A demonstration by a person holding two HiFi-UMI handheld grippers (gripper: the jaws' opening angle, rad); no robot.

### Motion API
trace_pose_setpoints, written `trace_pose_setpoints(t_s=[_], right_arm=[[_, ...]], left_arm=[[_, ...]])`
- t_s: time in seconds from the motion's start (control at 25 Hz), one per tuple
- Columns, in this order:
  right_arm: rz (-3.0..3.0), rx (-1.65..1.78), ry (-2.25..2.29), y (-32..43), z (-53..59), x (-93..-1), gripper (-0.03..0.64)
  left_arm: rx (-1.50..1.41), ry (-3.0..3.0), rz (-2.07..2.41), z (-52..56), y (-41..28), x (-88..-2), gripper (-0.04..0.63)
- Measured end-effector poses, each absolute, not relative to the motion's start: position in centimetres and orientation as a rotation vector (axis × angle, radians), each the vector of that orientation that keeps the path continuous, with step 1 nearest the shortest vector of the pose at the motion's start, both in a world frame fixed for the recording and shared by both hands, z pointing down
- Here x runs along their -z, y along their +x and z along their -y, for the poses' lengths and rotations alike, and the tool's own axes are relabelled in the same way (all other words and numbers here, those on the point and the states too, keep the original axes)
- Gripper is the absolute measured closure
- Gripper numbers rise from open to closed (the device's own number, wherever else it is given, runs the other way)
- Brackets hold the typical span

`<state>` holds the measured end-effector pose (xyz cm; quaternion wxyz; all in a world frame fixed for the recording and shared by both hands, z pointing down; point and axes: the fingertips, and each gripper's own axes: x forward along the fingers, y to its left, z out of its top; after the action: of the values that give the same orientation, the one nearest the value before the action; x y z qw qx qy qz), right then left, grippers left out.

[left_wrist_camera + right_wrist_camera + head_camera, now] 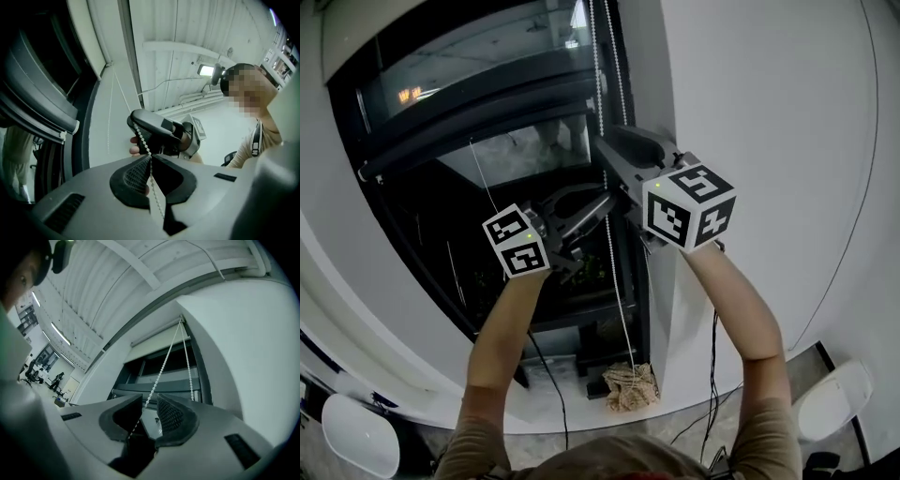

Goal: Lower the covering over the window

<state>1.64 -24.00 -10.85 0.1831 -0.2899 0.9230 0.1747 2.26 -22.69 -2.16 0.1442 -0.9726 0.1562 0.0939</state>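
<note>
A white bead chain [599, 66] hangs down the window's right edge, beside the white wall. The window covering [473, 56] is partly down, and its dark bottom rail [478, 127] crosses the dark glass. My left gripper [579, 255] is the lower one; its jaws [150, 158] are shut on the bead chain [157, 201]. My right gripper [607, 150] is higher on the chain and also shows in the left gripper view [157, 133]. Its jaws [149, 406] stand apart with the chain [161, 371] running loosely between the pads. The rolled covering [159, 345] shows at the window's top.
A white wall [769, 103] stands right of the window frame. On the floor below lie a woven bundle [630, 386], black cables [546, 375] and two white rounded objects [361, 436] [834, 398]. A white sill [356, 309] runs at the left.
</note>
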Motion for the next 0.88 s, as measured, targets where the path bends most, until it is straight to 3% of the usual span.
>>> trace_pose_setpoints(t_s=[0.16, 0.24, 0.28, 0.32, 0.44, 0.52, 0.56, 0.72, 0.76, 0.8, 0.88], right_arm=[[-2.631, -0.377, -0.783, 1.2, 24.0, 10.4, 0.601], [-2.611, -0.399, -0.807, 2.0, 23.6, 9.7, 0.604], [-2.622, -0.387, -0.801, 2.4, 23.4, 9.0, 0.604], [-2.647, -0.362, -0.782, 2.5, 23.2, 8.1, 0.604], [-2.702, -0.349, -0.757, 1.5, 23.1, 6.1, 0.604], [-2.704, -0.338, -0.738, 0.9, 23.1, 5.7, 0.604], [-2.700, -0.333, -0.729, 0.9, 23.1, 5.6, 0.604], [-2.711, -0.435, -0.621, 1.6, 21.5, 4.8, 0.601], [-2.679, -0.470, -0.595, 2.3, 20.7, 5.1, 0.509], [-2.628, -0.488, -0.589, 3.1, 20.0, 6.0, 0.463], [-2.548, -0.493, -0.630, 4.1, 20.2, 8.2, 0.463]], left_arm=[[-0.255, -2.770, -0.451, 22.2, 2.2, 1.6, 0.571], [-0.365, -2.807, -0.375, 21.7, 0.4, 2.6, 0.562], [-0.472, -2.834, -0.336, 21.6, -1.0, 3.9, 0.450], [-0.564, -2.843, -0.331, 21.7, -2.1, 5.4, 0.411], [-0.553, -2.788, -0.464, 23.5, -1.4, 9.5, 0.403], [-0.491, -2.780, -0.549, 24.3, 0.6, 11.5, 0.408], [-0.473, -2.785, -0.586, 24.5, 1.4, 11.9, 0.548], [-0.435, -2.775, -0.628, 23.7, 1.9, 10.3, 0.572], [-0.417, -2.773, -0.627, 23.5, 1.8, 9.3, 0.572], [-0.402, -2.781, -0.616, 23.4, 1.7, 8.3, 0.572], [-0.396, -2.813, -0.581, 23.1, 1.8, 6.3, 0.572]])
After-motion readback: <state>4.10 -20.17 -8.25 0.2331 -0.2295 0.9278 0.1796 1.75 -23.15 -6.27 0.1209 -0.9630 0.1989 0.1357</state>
